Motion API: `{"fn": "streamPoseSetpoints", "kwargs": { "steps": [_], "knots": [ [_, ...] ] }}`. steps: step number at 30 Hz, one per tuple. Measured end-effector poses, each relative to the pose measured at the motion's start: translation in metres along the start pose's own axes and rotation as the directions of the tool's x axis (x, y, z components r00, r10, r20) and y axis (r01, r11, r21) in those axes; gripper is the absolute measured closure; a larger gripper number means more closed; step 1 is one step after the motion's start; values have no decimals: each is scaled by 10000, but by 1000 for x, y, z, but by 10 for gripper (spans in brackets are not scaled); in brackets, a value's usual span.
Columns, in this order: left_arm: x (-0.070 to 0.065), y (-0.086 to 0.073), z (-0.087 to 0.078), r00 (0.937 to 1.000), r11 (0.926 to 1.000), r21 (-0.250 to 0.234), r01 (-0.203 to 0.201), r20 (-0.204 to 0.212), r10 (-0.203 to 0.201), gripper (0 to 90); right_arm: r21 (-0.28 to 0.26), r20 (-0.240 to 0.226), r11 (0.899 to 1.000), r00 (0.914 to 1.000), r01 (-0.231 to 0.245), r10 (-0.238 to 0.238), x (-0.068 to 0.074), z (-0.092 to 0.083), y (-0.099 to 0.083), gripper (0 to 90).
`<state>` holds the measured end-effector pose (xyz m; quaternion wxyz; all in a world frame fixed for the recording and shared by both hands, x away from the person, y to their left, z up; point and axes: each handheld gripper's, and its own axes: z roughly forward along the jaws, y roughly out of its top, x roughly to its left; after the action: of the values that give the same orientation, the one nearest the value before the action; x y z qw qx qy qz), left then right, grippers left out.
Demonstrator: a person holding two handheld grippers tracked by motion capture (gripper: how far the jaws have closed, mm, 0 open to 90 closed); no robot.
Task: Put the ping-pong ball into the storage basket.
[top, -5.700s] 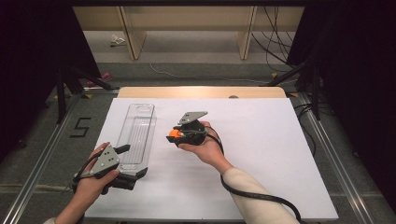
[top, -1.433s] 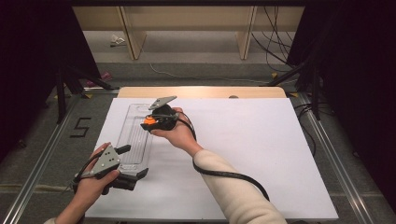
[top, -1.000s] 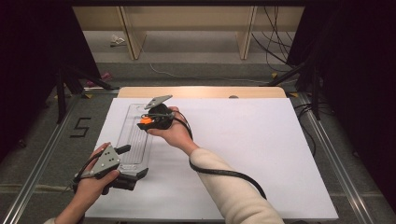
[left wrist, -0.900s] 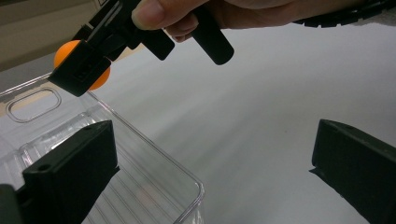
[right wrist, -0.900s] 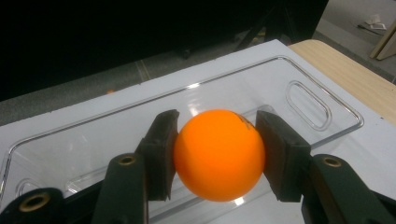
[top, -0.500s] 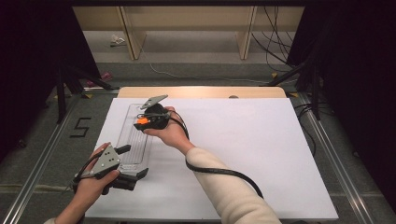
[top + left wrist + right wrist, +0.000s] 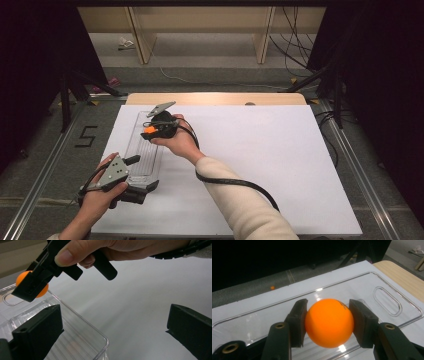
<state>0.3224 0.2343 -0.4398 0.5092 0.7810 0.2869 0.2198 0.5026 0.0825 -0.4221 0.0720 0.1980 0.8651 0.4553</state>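
I start with the room: dark on both sides, a grey floor beyond the table, pale wooden furniture legs at the far end and loose cables trailing across the floor. A "5" marking sits on the floor left of the table.

The table is covered in a white sheet, with a strip of bare wood along its far edge.

On the left part of the sheet lies a clear plastic tray, long and narrow, its length running away from me. In the right gripper view I see a slotted handle cut-out at one end of the tray.

My right gripper hangs over the far half of the tray. Its jaws are clamped on an orange ball, one pad pressed to each side, and the ball sits above the tray floor; I cannot tell whether it touches it. The left gripper view shows the same ball pinched between those jaws above the tray's far end.

My left gripper rests at the tray's near end, jaws spread wide. One jaw is over the tray's near corner, the other over bare sheet; nothing is gripped.
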Motion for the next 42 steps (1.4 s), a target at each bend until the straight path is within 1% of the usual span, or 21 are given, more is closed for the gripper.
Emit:
{"fn": "streamPoseSetpoints", "kwargs": {
  "steps": [19,42],
  "knots": [
    [0,0,0,10000,10000,6,-6,11,6,0,299,-40,9996,10000,22,-21,0,12,-2,513],
    [0,0,0,10000,10000,9,-11,23,11,0,499,-89,9988,10000,-1,5,3,23,-3,512]
  ]
}}
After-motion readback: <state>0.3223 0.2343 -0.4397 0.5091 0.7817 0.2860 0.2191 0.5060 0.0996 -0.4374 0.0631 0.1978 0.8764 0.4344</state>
